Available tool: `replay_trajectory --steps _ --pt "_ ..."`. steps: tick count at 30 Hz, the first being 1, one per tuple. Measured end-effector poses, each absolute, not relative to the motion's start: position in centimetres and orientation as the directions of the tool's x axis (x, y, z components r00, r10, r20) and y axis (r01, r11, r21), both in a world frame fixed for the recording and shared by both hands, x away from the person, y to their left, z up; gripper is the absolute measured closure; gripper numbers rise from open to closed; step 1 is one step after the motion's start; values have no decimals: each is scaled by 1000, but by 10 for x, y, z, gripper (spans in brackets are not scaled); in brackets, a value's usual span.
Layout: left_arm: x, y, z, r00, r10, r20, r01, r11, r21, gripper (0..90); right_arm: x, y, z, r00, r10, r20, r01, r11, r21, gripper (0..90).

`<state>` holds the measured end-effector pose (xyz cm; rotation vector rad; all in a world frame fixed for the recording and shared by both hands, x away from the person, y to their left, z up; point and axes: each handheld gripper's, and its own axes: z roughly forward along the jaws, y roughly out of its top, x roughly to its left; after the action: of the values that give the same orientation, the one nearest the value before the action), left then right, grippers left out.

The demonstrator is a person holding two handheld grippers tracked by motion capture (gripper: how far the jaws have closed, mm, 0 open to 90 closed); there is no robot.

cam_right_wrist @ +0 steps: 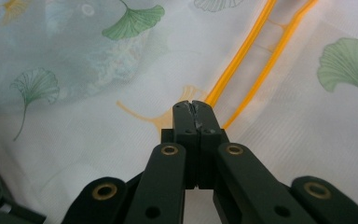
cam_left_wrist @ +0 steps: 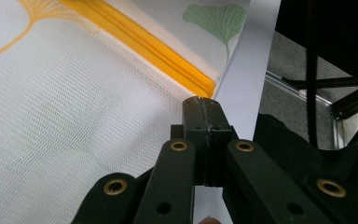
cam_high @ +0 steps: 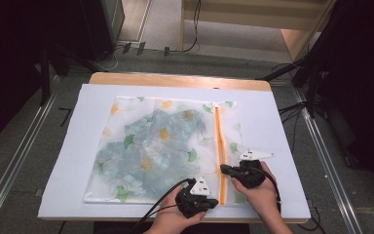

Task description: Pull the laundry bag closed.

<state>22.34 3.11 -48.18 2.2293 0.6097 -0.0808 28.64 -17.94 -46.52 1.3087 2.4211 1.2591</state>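
White-covered wooden desk (cam_high: 282, 122), carrying a flat white mesh laundry bag with ginkgo-leaf print (cam_high: 126, 190), bluish cloth inside. Orange zipper (cam_high: 218, 141) along the bag's right side. Left gripper (cam_left_wrist: 204, 103) at the zipper's near end, fingers pressed together. Right gripper (cam_right_wrist: 192, 106) beside the zipper, fingers together too.

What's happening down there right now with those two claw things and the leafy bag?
Left gripper jaws shut at the closed near end of the orange zipper. Right gripper jaws shut where the zipper parts. Mesh laundry bag flat, garment inside. Nothing in the way.
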Motion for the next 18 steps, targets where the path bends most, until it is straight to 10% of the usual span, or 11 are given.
replay_trajectory --steps 18 --pt "228 33 -482 858 452 -243 477 -529 702 900 291 -174 -474 -635 720 280 649 300 699 900"
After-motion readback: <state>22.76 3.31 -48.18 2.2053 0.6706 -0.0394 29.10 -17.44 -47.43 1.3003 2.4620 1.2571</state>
